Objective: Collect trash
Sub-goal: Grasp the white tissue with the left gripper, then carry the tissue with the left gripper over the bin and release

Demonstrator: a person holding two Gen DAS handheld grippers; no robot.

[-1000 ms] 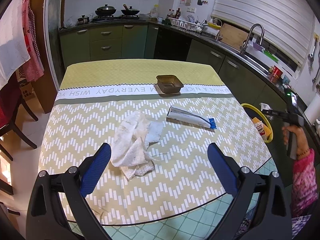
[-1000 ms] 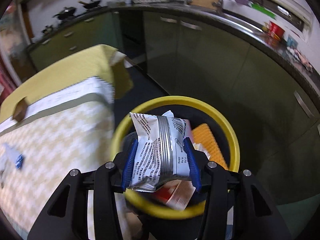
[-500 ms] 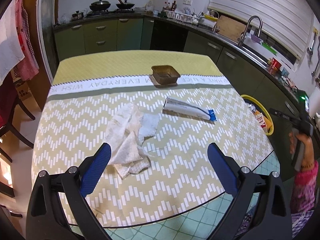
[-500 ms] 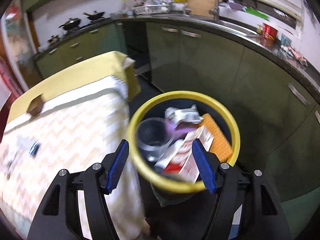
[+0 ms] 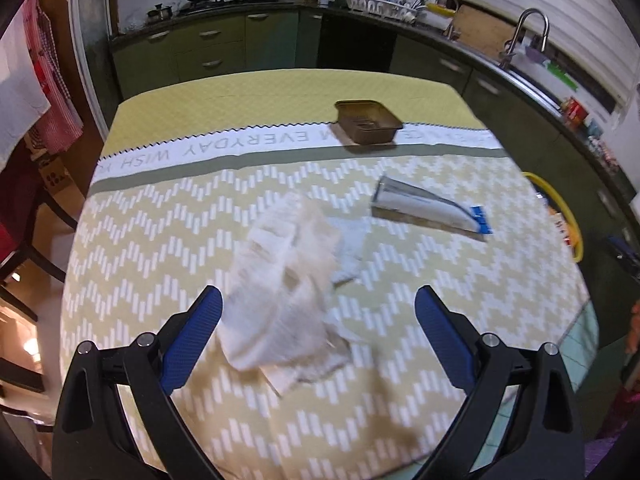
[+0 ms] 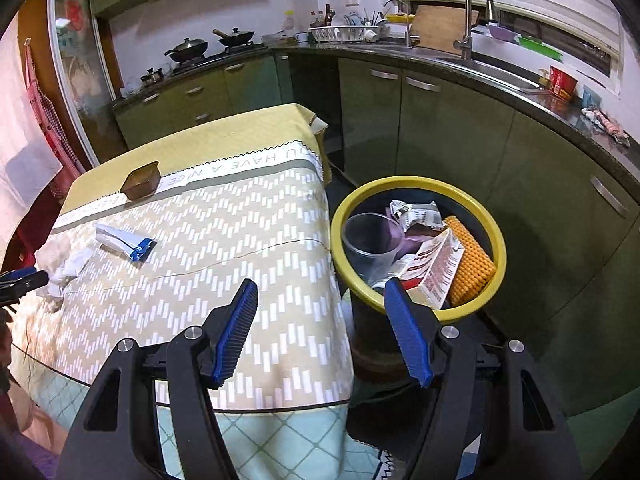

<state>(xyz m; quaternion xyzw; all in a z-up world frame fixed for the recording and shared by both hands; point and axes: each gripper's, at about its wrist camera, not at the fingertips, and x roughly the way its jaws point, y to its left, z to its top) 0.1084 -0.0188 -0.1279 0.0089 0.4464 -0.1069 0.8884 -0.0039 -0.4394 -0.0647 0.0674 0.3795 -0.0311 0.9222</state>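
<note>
My left gripper (image 5: 318, 320) hangs wide open with nothing in it, the crumpled paper towel (image 5: 286, 292) lying on the tablecloth (image 5: 200, 240) right between and just ahead of its fingers, long axis running away from me. My right gripper (image 6: 320, 320), jaws just opened and empty too, is near the yellow-rimmed bin (image 6: 418, 184), so left is nearer. The towel looks white, wrinkled, limp and blurred; beyond it lies the toothpaste tube (image 5: 430, 210).
</note>
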